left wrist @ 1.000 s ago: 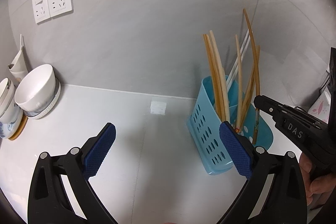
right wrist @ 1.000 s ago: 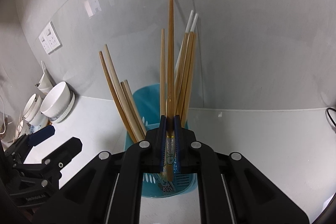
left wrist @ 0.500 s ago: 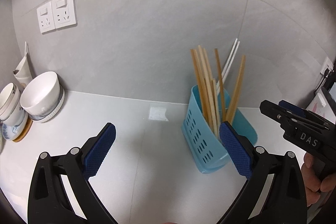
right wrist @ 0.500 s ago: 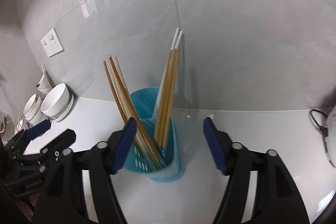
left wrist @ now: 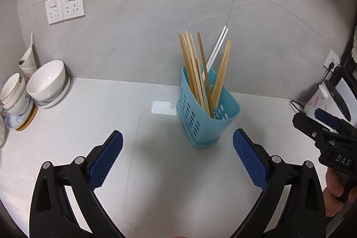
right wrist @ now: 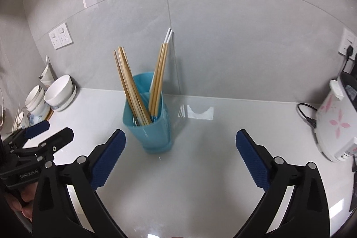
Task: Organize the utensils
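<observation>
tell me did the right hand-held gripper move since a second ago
Yes. The right hand-held gripper has backed away from the blue perforated plastic chopstick holder, which looks smaller against the grey tiled wall; its jaws have just opened, empty.

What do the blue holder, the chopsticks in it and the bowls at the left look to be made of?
Blue holder: moulded plastic, likely; even colour, punched slots, slight sheen.
Chopsticks: most look like wood or bamboo, tan and matte; the white pair may be plastic, unclear.
Bowls: glazed ceramic, apparently; glossy white with highlights.
</observation>
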